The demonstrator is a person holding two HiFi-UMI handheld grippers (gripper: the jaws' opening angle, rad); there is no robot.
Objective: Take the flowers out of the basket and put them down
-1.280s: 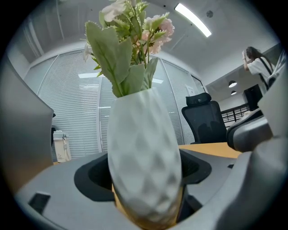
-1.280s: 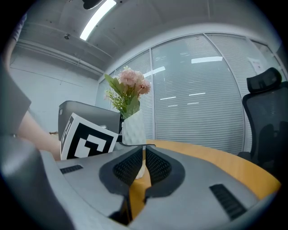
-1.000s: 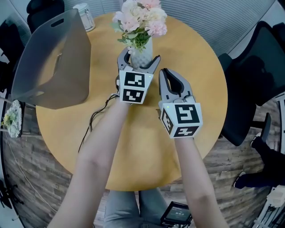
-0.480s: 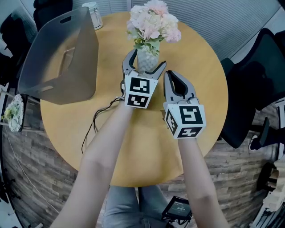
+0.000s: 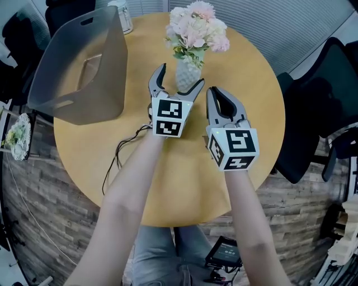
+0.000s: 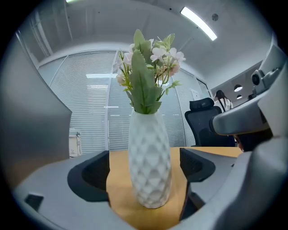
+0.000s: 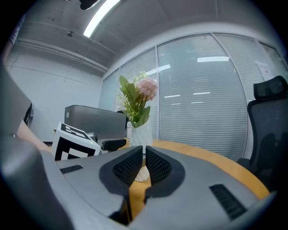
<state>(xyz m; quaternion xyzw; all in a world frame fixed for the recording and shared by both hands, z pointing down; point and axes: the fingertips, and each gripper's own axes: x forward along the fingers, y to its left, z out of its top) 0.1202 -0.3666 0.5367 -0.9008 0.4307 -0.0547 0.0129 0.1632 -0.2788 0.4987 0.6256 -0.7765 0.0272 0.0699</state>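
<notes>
White and pink flowers (image 5: 196, 28) stand in a white textured vase (image 5: 187, 74) upright on the round wooden table (image 5: 168, 179). My left gripper (image 5: 180, 78) is open; its jaws have just been opening. The vase (image 6: 150, 166) stands between them with a gap on each side, the flowers (image 6: 148, 67) rising above. My right gripper (image 5: 216, 94) is shut and holds nothing, just right of the left one. In the right gripper view its gripper (image 7: 144, 164) points toward the vase (image 7: 141, 134). The grey basket (image 5: 106, 78) stands at the table's left, with nothing seen inside.
A thin black cable (image 5: 120, 151) trails over the table's left half. A white jar (image 5: 124, 14) stands at the far edge behind the basket. Dark office chairs (image 5: 313, 106) stand to the right of the table. Window blinds fill the background.
The left gripper's jaws have spread wider and come off the vase, which stays standing on the table. The right gripper has hardly moved.
</notes>
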